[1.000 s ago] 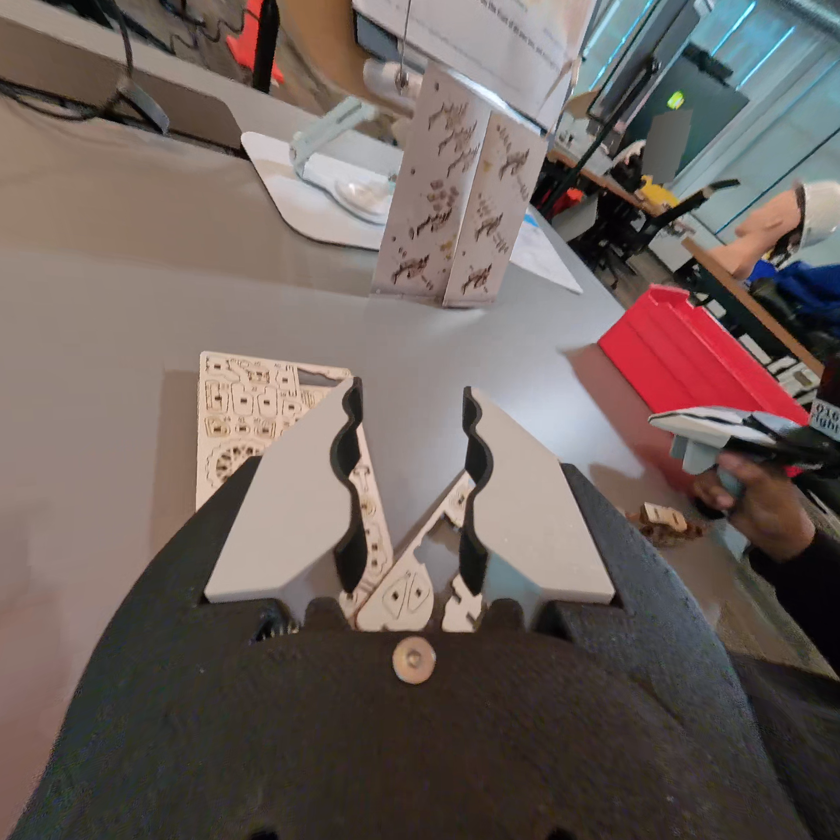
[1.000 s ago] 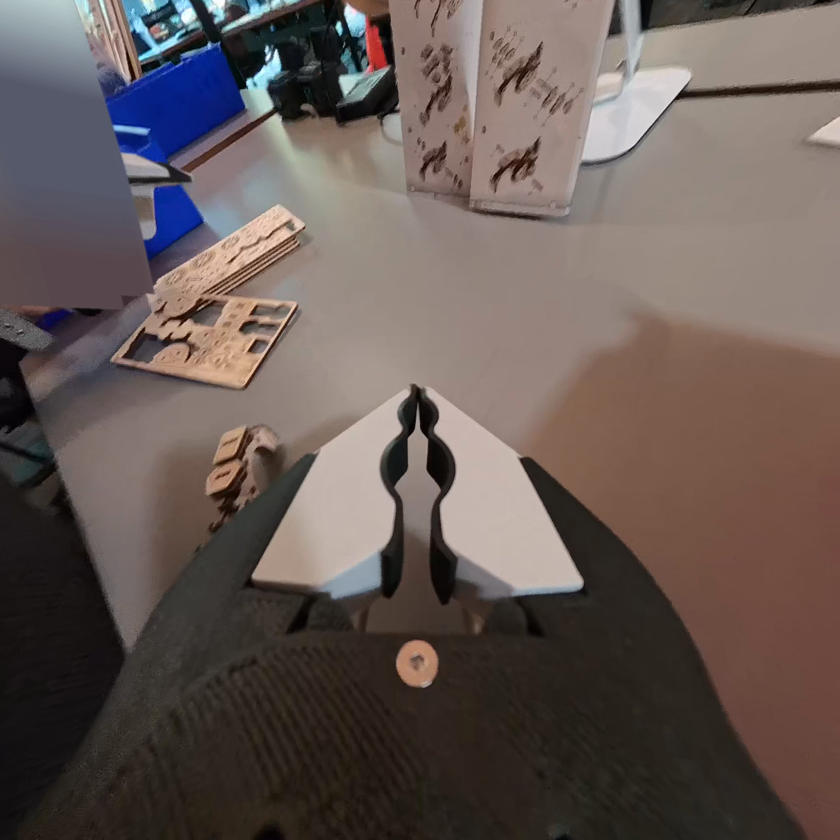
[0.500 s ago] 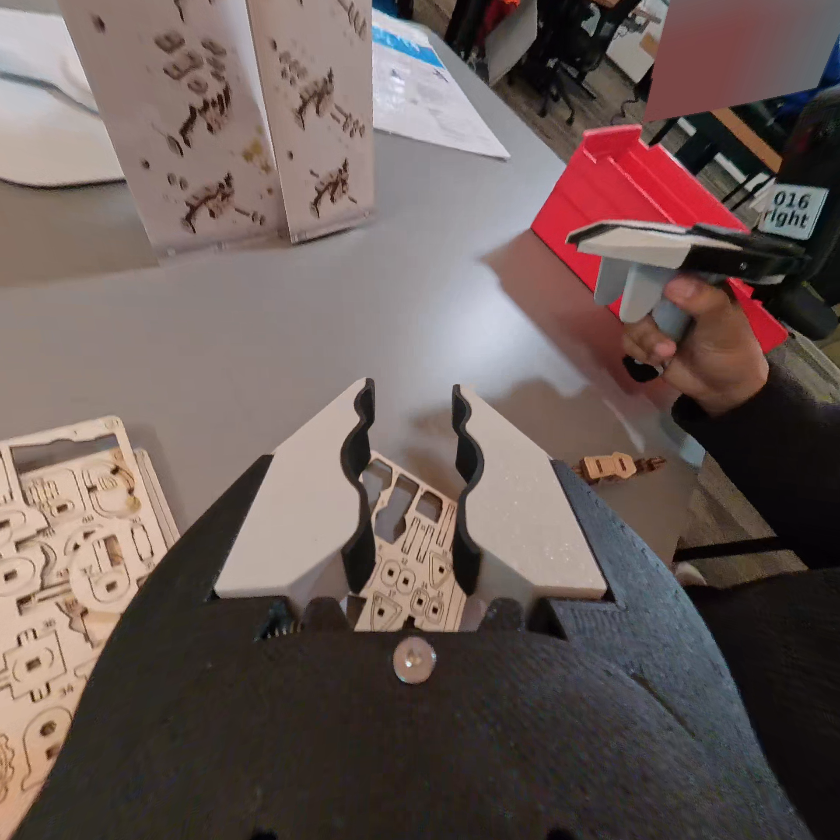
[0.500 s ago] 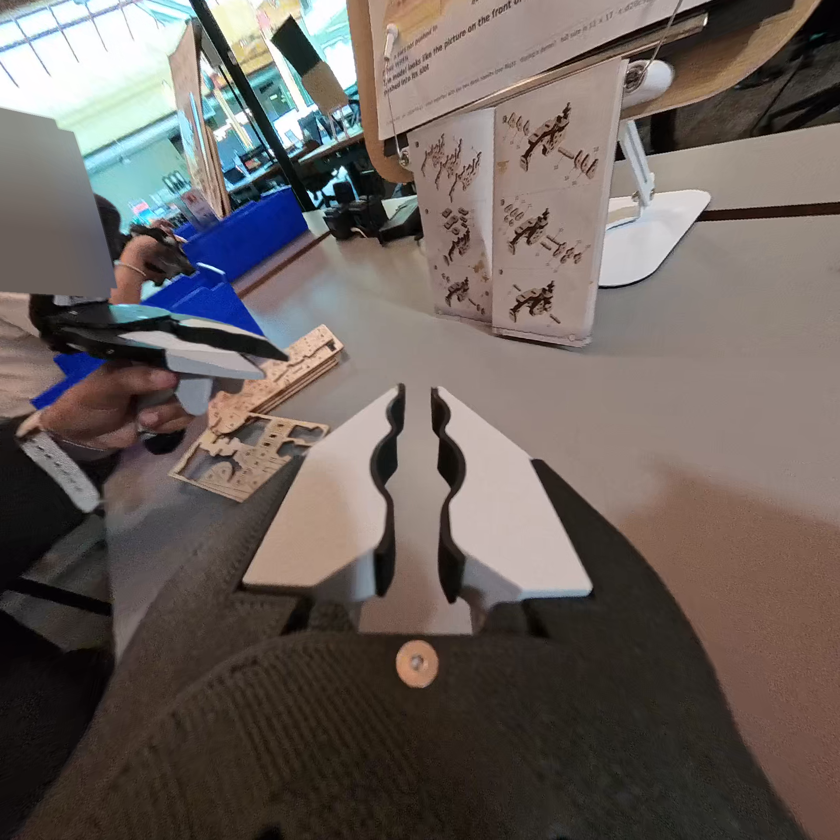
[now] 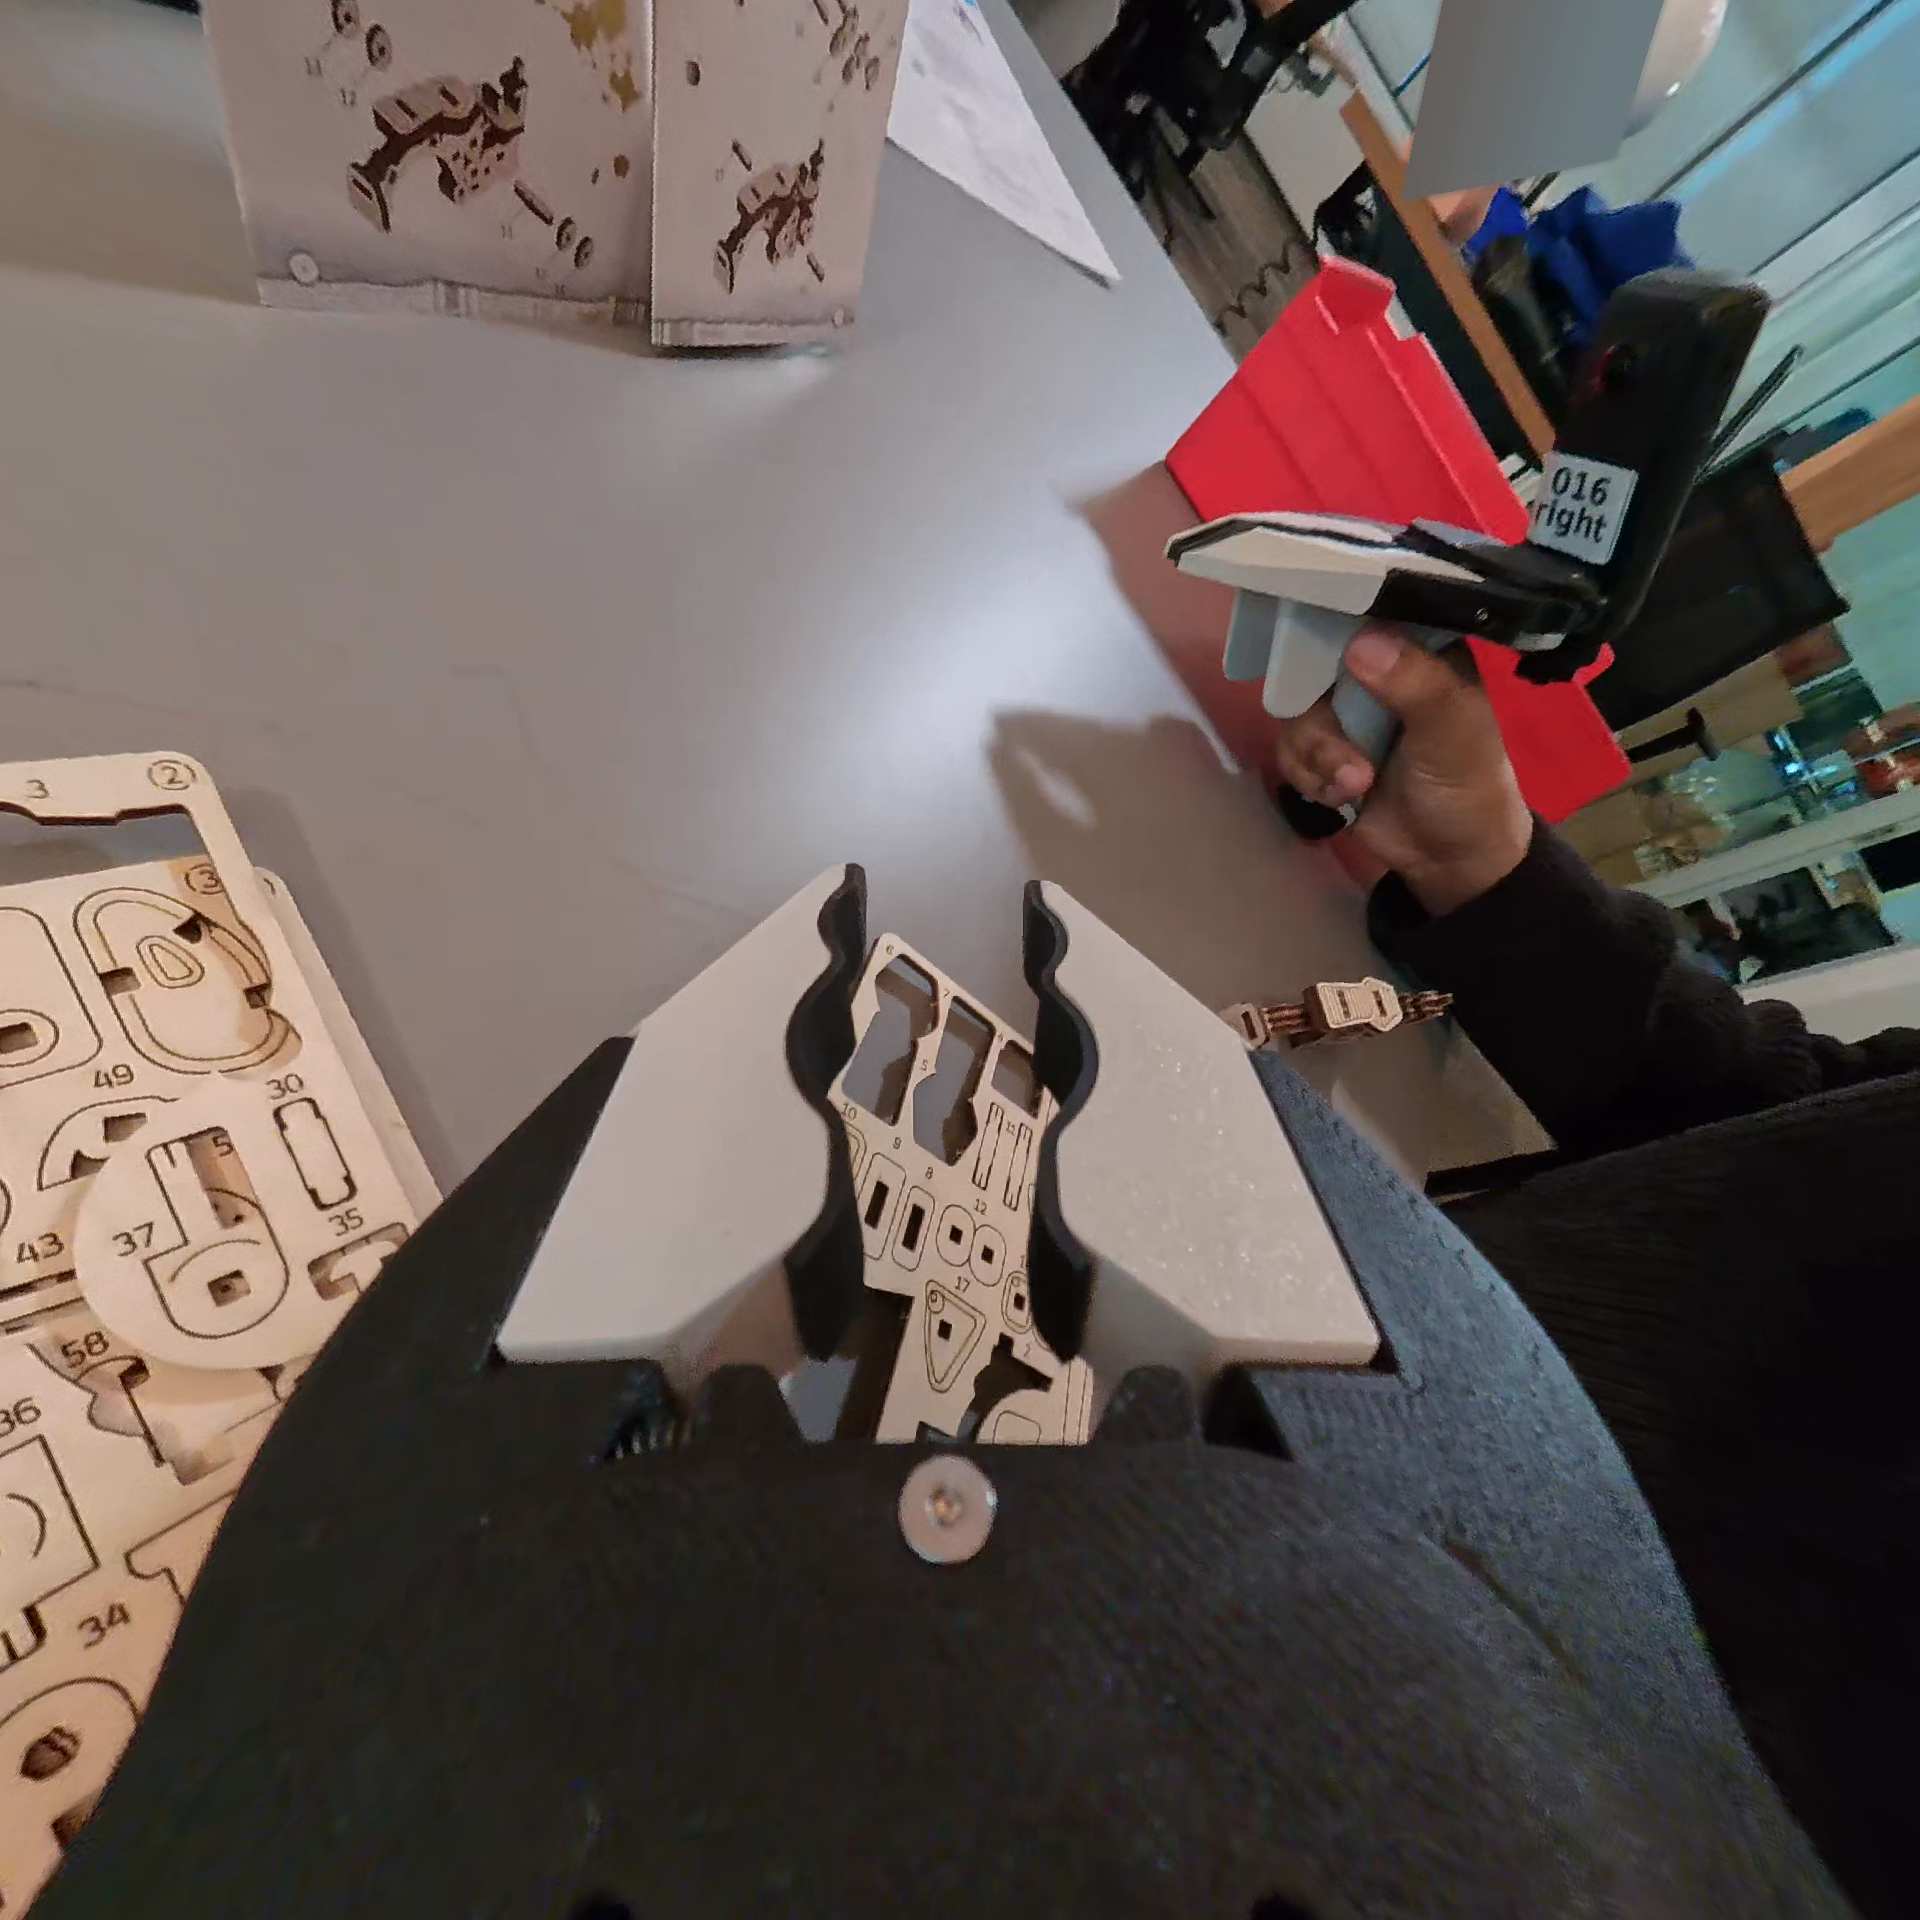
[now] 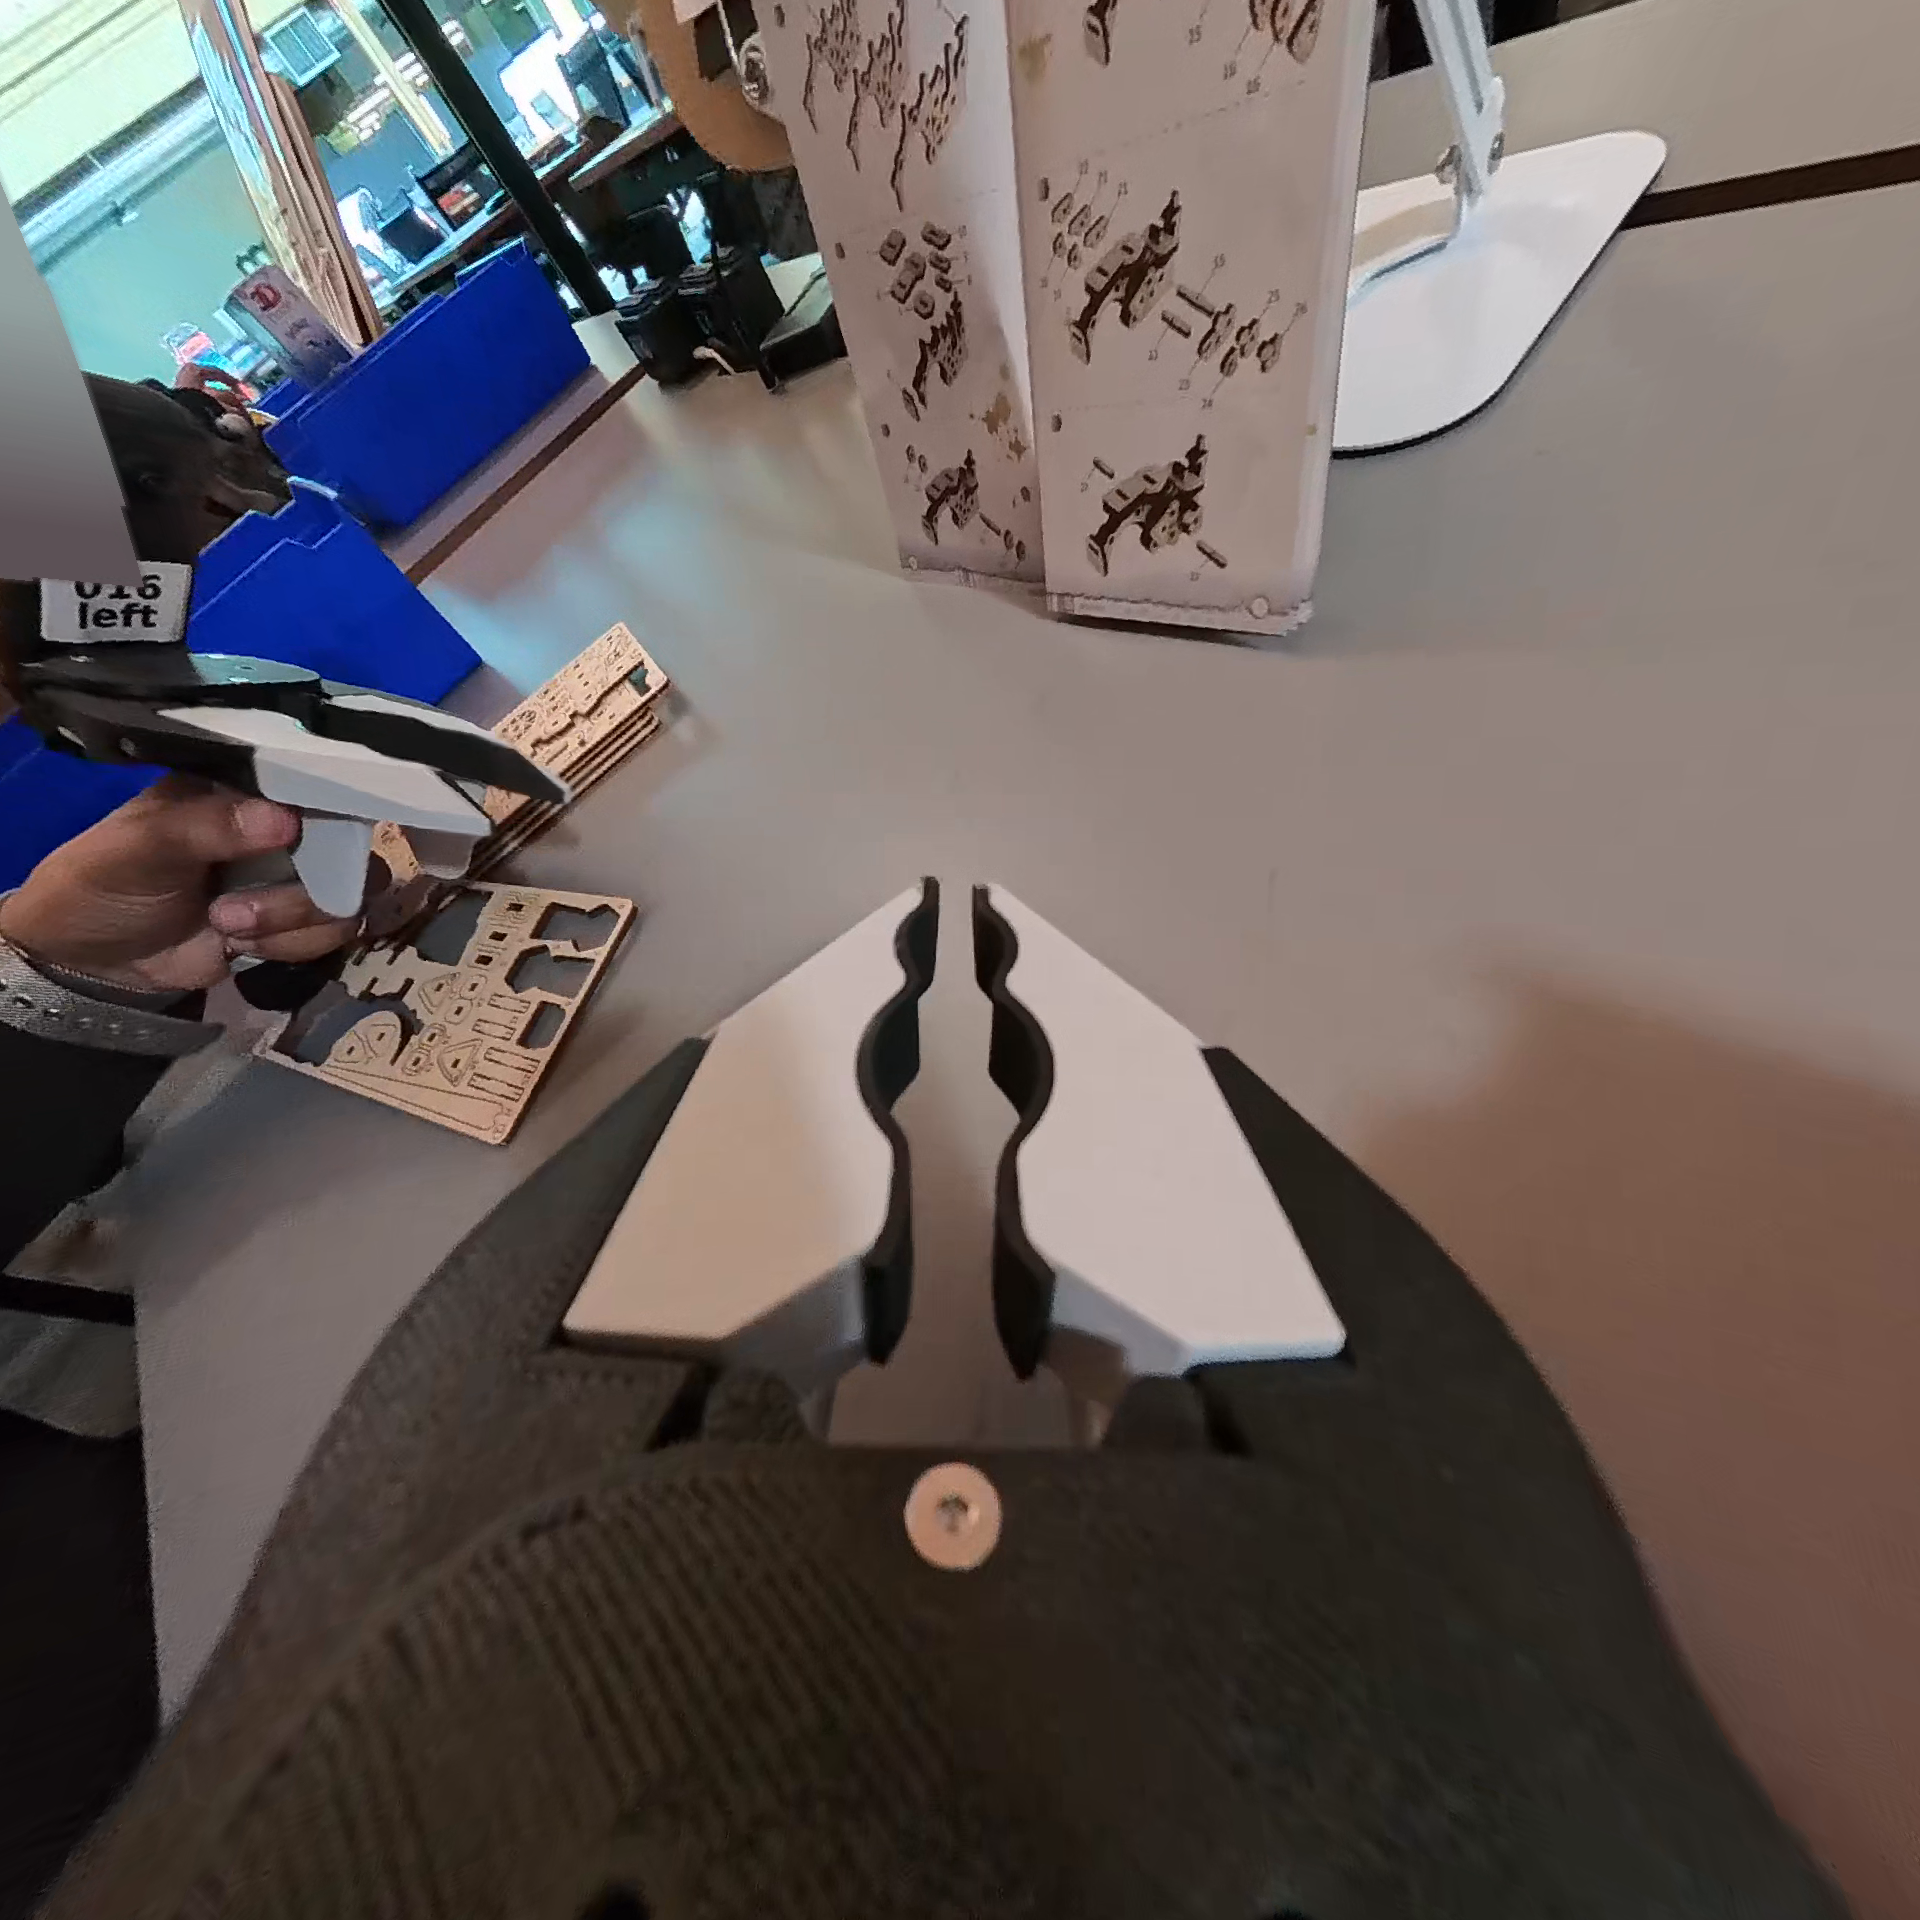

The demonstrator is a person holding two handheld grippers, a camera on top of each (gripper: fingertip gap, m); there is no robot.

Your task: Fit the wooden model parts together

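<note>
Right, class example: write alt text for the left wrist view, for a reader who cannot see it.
The left gripper, open and empty, hovers over a wooden parts sheet on a grey table. More parts sheets lie to the left; a small assembled wooden piece sits right, below the hand-held right gripper. A folded instruction sheet stands behind.

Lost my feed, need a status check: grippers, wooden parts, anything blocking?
Left gripper open above punched sheet, empty. Right gripper slightly open, empty. Small assembly on table, nothing blocking.
</note>
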